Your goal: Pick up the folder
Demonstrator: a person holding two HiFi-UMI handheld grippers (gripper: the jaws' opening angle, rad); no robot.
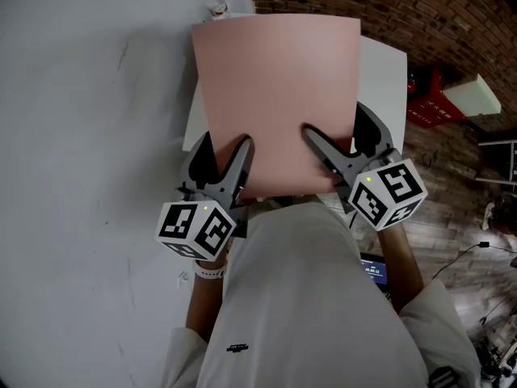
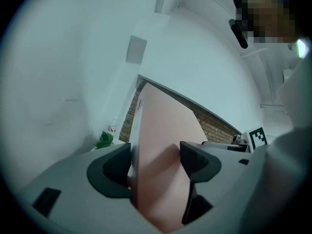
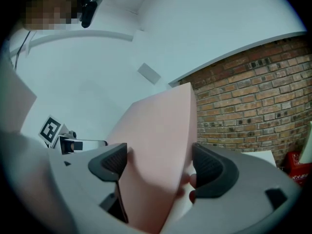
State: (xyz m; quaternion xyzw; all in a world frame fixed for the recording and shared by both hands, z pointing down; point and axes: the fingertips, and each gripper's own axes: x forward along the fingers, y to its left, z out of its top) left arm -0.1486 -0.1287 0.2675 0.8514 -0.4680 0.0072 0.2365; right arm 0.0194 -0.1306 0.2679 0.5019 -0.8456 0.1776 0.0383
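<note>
A pink folder [image 1: 279,95] hangs in the air over the small white table [image 1: 384,79], gripped at its near edge from both sides. My left gripper [image 1: 222,149] is shut on the folder's near left corner, one jaw above the sheet and one below. My right gripper [image 1: 335,125] is shut on the near right corner in the same way. In the left gripper view the folder [image 2: 161,140] runs edge-on between the pads of that gripper [image 2: 156,161]. In the right gripper view the folder [image 3: 156,135] fills the gap of that gripper [image 3: 159,163] and bends slightly.
A white wall stands at the left and a brick wall [image 1: 420,14] behind the table. A red crate [image 1: 432,99] sits on the wooden floor at the right. A small green plant [image 2: 104,140] stands at the table's far corner. My white shirt [image 1: 299,297] fills the foreground.
</note>
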